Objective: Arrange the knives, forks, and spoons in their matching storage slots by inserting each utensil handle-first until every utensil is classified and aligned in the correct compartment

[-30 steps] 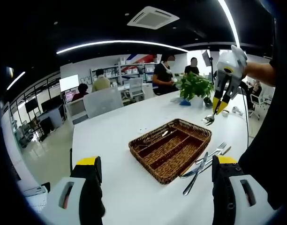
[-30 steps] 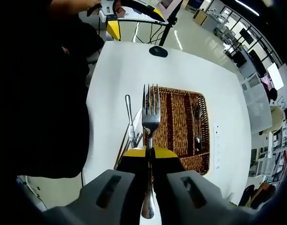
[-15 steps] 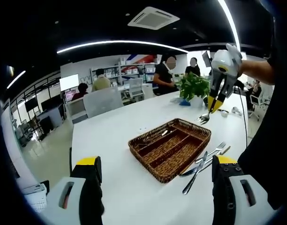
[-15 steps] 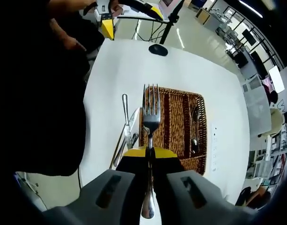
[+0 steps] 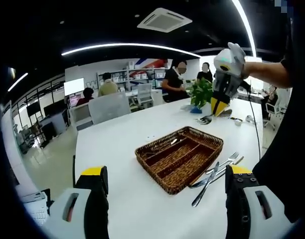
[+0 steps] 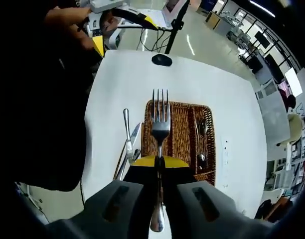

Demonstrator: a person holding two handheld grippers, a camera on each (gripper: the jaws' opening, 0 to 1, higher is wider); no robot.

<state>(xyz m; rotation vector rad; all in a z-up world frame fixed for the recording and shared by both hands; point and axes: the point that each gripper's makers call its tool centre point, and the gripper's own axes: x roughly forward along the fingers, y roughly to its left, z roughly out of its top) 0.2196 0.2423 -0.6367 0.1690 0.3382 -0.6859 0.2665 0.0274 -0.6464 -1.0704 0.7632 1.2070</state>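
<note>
Right gripper (image 6: 159, 162) jaws clamp a fork (image 6: 160, 124) above the wicker tray (image 6: 185, 142); left gripper (image 5: 165, 181) jaws gape empty.

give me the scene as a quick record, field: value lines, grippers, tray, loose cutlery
right gripper: shut on a fork, tines pointing away from the jaws, held above the tray
left gripper: open, holding nothing, low over the table
tray: wicker, long compartments, on the white table
in tray: a spoon in one outer compartment
loose cutlery: knife and another fork on the table beside the tray
background: plant, people at desks
</note>
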